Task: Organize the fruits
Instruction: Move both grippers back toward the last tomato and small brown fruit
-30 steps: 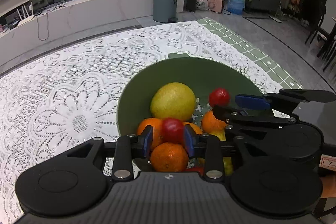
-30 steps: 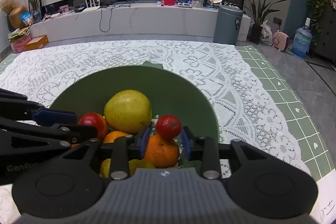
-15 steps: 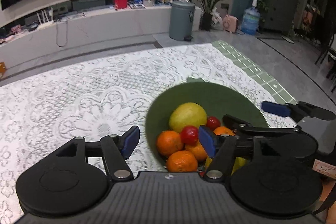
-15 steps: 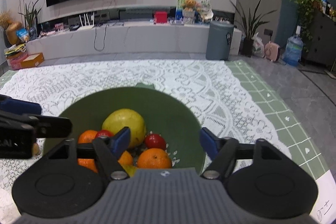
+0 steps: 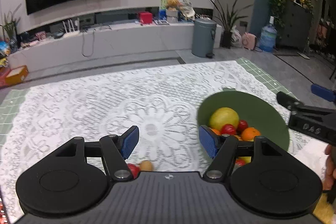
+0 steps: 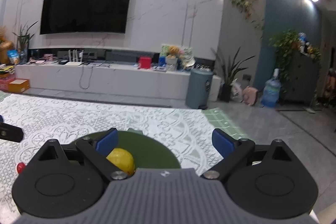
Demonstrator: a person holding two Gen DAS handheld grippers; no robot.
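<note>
A green bowl (image 5: 262, 106) on the lace tablecloth holds a big yellow-green fruit (image 5: 223, 118), oranges (image 5: 250, 133) and small red fruits (image 5: 229, 129). My left gripper (image 5: 169, 143) is open and empty, above the cloth to the left of the bowl. A small red fruit (image 5: 134, 169) and a small tan fruit (image 5: 146, 165) lie on the cloth just under it. My right gripper (image 6: 163, 143) is open and empty, raised over the bowl (image 6: 155, 152), with the yellow fruit (image 6: 121, 161) below its left finger. A small red fruit (image 6: 20, 167) lies on the cloth at left.
The right gripper's body (image 5: 308, 117) reaches in beside the bowl's right rim. The lace tablecloth (image 5: 105, 104) covers a green checked table. Beyond are a TV bench (image 6: 100, 77), a grey bin (image 6: 198, 87) and plants.
Both grippers opened, letting their small red fruits go into the bowl, then pulled back and up. The left one swung left, the right one tilted up toward the room.
</note>
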